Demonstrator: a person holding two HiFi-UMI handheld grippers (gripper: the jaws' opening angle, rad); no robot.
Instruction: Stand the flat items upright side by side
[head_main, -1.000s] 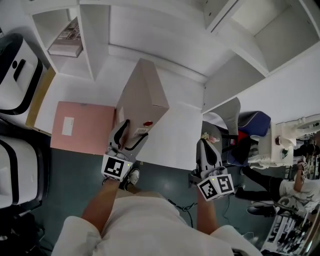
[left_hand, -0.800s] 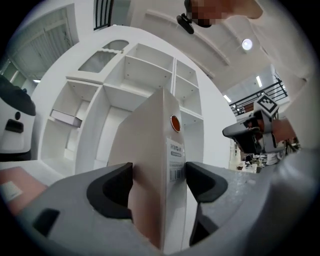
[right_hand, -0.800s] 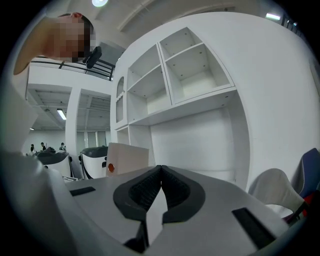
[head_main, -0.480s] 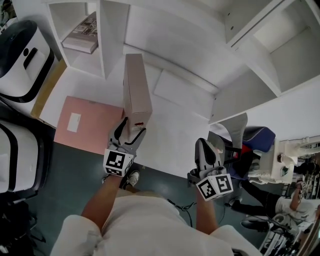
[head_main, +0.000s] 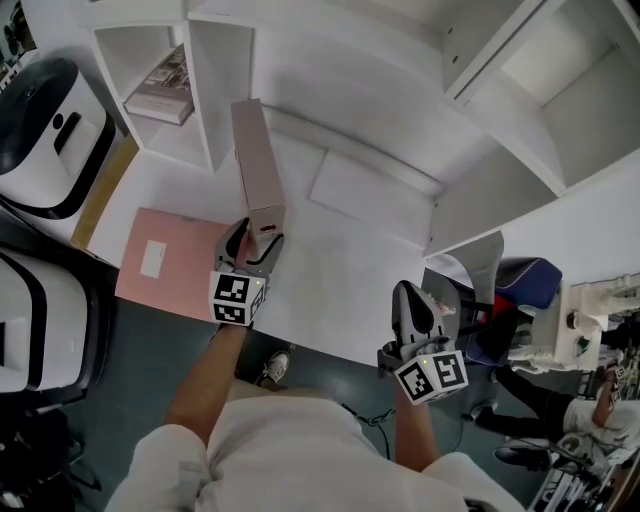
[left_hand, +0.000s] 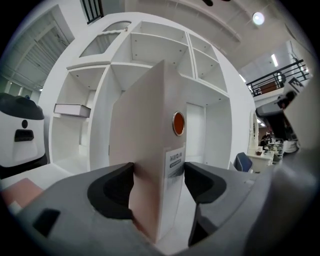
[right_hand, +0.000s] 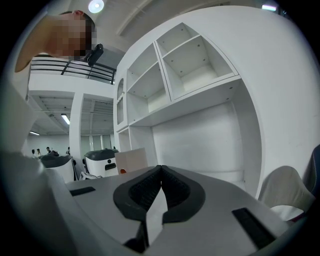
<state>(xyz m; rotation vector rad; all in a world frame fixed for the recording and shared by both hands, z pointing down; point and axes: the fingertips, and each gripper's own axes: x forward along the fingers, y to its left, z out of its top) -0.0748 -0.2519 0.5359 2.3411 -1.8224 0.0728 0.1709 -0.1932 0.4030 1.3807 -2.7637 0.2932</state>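
Observation:
A pink file box stands upright on the white table, its spine with an orange dot facing my left gripper. That gripper is shut on the box's near end; in the left gripper view both pads press the box on either side of the left gripper. A flat pink folder lies on the table left of the box, and a flat white item lies to its right. My right gripper hovers at the table's front edge, shut and empty.
A white shelf unit rises behind the box, with a book lying in its left compartment. White-and-black machines stand at the left. A grey chair and a blue bag sit past the table's right end.
The box has swung from leaning on its broad side to standing upright and edge-on, and has shifted left toward the shelf divider. The left gripper moved with it; the right gripper barely moved.

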